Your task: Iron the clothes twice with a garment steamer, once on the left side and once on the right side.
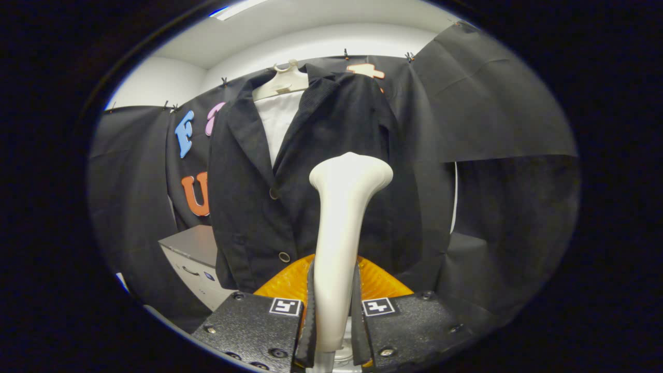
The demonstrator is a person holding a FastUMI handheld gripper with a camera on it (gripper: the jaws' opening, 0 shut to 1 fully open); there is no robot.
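Gripper (334, 321) closed down narrow, both fingers (310, 316) pressing the slim handle of the garment steamer (342, 228) from left and right; jaws nearly together, only the handle's width between them. Steamer stands upright out of the grip, pale body widening to a flared head at the top, head set in front of the jacket's middle, whether touching the cloth cannot be told. Left to right: far left, black cloth wall (134, 171); low down near it a grey cabinet (194, 254) with a drawer pull, its corner tucked behind the jacket's left hem. Then the dark jacket (259, 207) hanging on a pale hanger (282, 83), lapels open over a white shirt panel (277, 122); two buttons on the front edge, one at mid-height (273, 194) and one lower (284, 257). Jacket hangs straight ahead, beyond the fingers, slightly left of the steamer's line. An orange ribbed piece (290, 282) shows just behind the fingers on both sides of the handle. To the right, more black cloth (492, 129), a pale strip of wall showing at a seam. Writing: none readable on steamer or jacket; each gripper block carries a small square black-and-white marker (285, 306), a pattern and no words.
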